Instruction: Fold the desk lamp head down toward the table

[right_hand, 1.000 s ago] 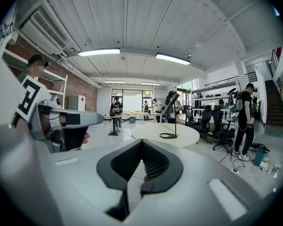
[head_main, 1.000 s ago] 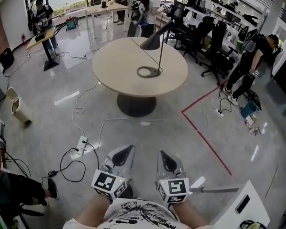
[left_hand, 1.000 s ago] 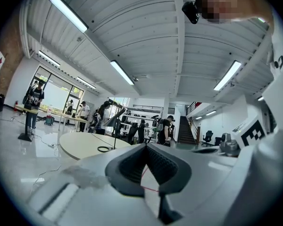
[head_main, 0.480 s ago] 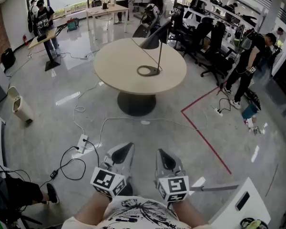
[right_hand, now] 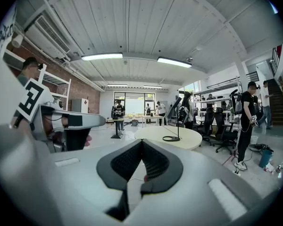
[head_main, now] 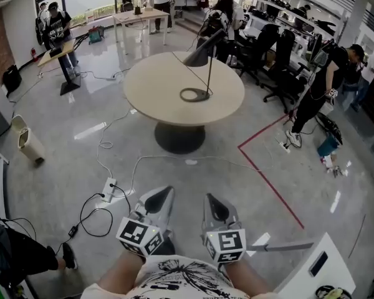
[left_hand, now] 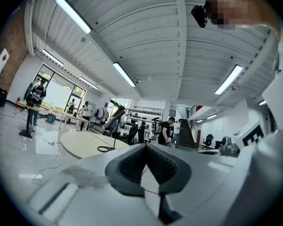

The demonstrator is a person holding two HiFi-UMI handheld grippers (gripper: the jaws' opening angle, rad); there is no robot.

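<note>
The black desk lamp [head_main: 199, 53] stands on a round beige table [head_main: 151, 86] across the floor, far from both grippers. Its ring base [head_main: 194, 94] rests on the tabletop, the thin stem is upright, and the cone head is raised and tilted. My left gripper [head_main: 165, 195] and right gripper [head_main: 210, 199] are held close to my body, side by side, both shut with nothing between the jaws. From the left gripper view [left_hand: 146, 146] the lamp [left_hand: 114, 121] is small and far off. It is just as distant in the right gripper view [right_hand: 141, 141], where the lamp [right_hand: 175, 105] rises from the table.
A power strip [head_main: 107, 189] and loose cables lie on the floor between me and the table. Red floor tape [head_main: 262, 173] runs to the right. A white bin [head_main: 23, 139] stands left, office chairs [head_main: 280, 55] and a person [head_main: 318, 80] right, a white box [head_main: 311, 266] at lower right.
Both grippers stay shut in the same place. The table and lamp sit slightly closer in view. People in the background have walked on, and the person at right has shifted.
</note>
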